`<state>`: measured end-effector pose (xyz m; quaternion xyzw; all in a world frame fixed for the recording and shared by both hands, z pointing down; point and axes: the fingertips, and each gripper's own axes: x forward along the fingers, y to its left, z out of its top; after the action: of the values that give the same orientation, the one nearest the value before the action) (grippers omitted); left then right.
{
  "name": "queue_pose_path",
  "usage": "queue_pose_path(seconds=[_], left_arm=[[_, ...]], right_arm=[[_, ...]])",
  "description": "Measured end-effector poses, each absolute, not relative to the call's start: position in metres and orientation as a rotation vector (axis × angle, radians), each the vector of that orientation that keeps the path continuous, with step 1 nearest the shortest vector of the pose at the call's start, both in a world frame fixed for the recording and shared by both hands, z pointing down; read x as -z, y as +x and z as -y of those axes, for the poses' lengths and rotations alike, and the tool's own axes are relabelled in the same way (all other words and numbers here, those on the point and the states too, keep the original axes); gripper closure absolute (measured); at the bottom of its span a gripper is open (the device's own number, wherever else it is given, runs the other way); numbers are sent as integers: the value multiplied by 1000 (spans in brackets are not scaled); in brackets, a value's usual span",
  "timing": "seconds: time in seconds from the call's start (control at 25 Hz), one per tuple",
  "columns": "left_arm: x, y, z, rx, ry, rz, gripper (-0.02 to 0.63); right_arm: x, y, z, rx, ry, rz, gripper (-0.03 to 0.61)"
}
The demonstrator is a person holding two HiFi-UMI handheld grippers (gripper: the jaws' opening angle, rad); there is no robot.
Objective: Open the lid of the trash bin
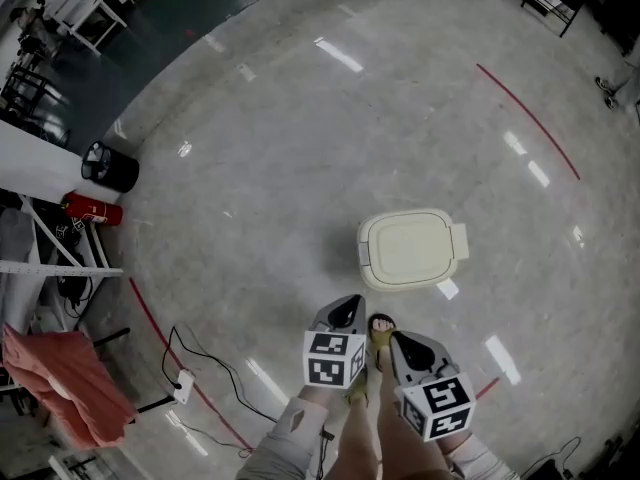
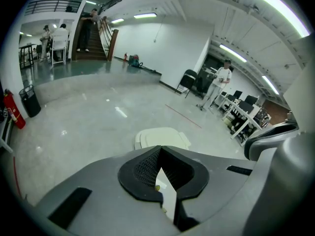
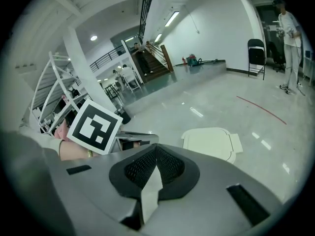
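Observation:
A cream trash bin (image 1: 410, 250) stands on the shiny grey floor with its lid down flat; a small tab (image 1: 459, 241) sticks out at its right side. My left gripper (image 1: 349, 303) and right gripper (image 1: 392, 338) hang side by side short of the bin, touching nothing. The jaws of each meet at the tip with nothing between them, so both are shut. The left gripper view shows the bin (image 2: 160, 137) just beyond the left gripper (image 2: 159, 149). From the right gripper (image 3: 156, 147), the bin (image 3: 209, 141) lies ahead and to the right.
A black round bin (image 1: 108, 166) and a red fire extinguisher (image 1: 92, 209) stand at the far left by a white rack. Cables and a power strip (image 1: 182, 386) lie at the lower left near a pink cloth (image 1: 62, 378). A person (image 2: 220, 85) stands far off.

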<state>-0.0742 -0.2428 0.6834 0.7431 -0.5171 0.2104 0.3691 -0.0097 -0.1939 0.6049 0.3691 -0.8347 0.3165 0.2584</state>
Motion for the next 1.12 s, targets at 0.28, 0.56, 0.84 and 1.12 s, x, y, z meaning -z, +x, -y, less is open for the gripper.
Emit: queue_pose_path(seconds=[0.28,0.56,0.84,1.12], left_arm=[[-766,-79,271,-619,1864,1283,609],[-822,-84,296,-654,1838,1258,611],[-858,-81,311,-688,1810,1229,609],[-878,-82,315,-712,1775,1234,610]], right_arm=[[-668,-13,223,-947,1013,2222,575],[-710,-16,219,-1016,993,2168,575],[-731,-18,206,-1054,941,2143,575],[-738,-15,206,-1067,935,2139,575]])
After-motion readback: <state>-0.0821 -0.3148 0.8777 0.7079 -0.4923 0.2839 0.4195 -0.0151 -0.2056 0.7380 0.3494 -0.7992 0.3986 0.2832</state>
